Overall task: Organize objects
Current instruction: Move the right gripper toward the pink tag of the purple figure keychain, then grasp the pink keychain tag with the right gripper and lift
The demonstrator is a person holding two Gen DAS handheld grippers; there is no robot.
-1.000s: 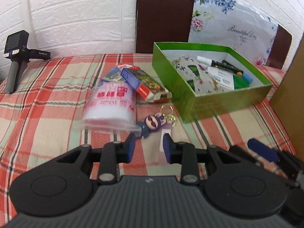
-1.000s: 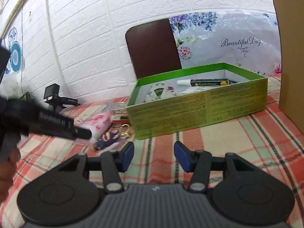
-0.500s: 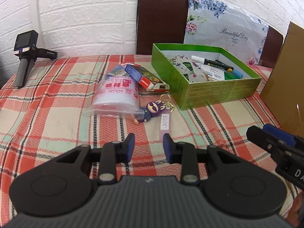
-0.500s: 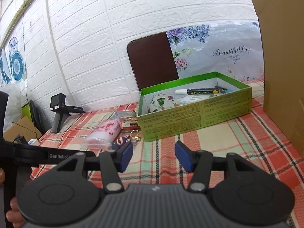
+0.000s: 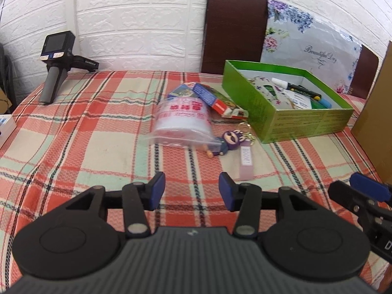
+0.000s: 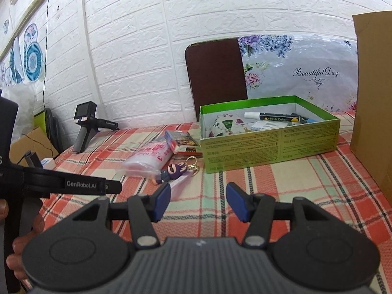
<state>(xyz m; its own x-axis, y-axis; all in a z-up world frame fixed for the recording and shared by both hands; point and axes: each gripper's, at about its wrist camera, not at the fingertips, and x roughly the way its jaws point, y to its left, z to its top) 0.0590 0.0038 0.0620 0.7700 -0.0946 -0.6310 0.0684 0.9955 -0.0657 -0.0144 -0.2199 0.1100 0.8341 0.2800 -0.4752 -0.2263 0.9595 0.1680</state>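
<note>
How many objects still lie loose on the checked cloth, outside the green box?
4: a bagged pink pack, a purple keychain touching its right corner, and two flat card packs behind. More may be hidden underneath.

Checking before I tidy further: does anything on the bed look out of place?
Yes. A plastic bag, a card box and a purple keychain lie loose in a heap on the plaid cloth, beside the green box, not in it.

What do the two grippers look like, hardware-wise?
Both match: left gripper and right gripper have matte black bodies, ribbed grey centre, round discs each side, silver pivot pins and blue finger pads. White "GenRobot.AI" lettering runs along the left one's side. No cables visible.
</note>
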